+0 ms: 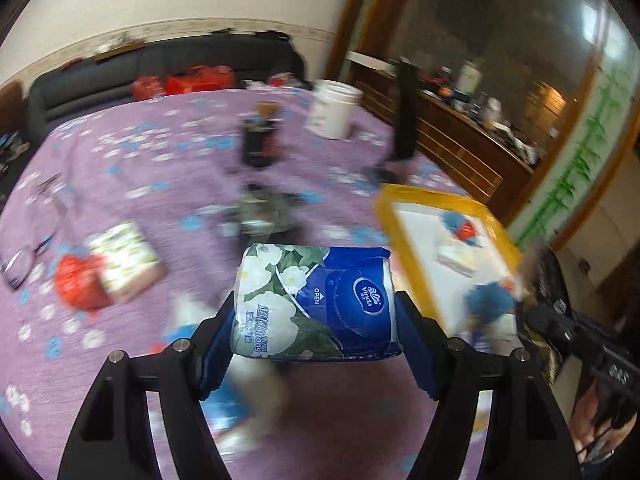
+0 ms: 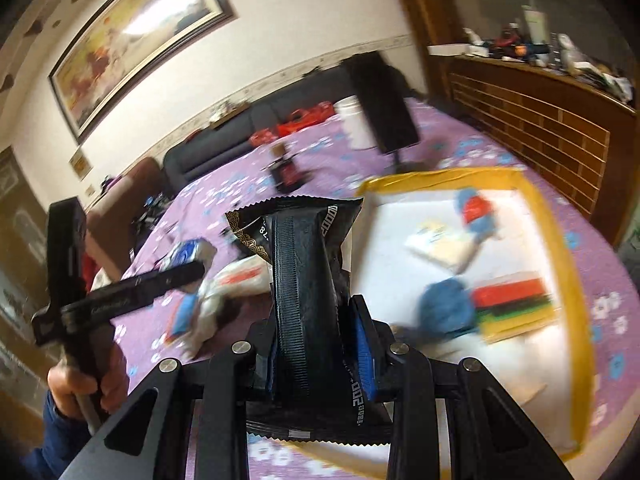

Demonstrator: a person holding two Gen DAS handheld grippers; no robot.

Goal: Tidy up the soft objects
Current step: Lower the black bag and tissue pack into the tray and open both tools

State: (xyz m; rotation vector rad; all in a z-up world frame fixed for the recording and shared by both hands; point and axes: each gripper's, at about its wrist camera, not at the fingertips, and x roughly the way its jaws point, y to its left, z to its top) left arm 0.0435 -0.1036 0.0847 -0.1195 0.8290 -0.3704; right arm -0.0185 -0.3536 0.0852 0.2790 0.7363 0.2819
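Observation:
My left gripper (image 1: 316, 312) is shut on a blue and white floral tissue pack (image 1: 316, 300) and holds it above the purple cloth, left of the yellow-rimmed white tray (image 1: 404, 248). My right gripper (image 2: 316, 320) is shut on a black snack packet (image 2: 304, 264) and holds it upright at the left edge of the tray (image 2: 560, 248). In the tray lie a blue yarn ball (image 2: 446, 308), a cream pack (image 2: 440, 246), a blue and red soft toy (image 2: 478, 210) and a stack of coloured sponges (image 2: 514, 300).
On the purple table cloth (image 1: 140, 168) lie a red bag (image 1: 80, 284), a patterned pack (image 1: 126, 260), a dark bottle (image 1: 260, 140), a white tub (image 1: 334, 110) and a black stand (image 1: 404, 120). White and blue packs (image 2: 216, 296) lie left of the right gripper. A wooden cabinet (image 2: 540, 128) stands behind.

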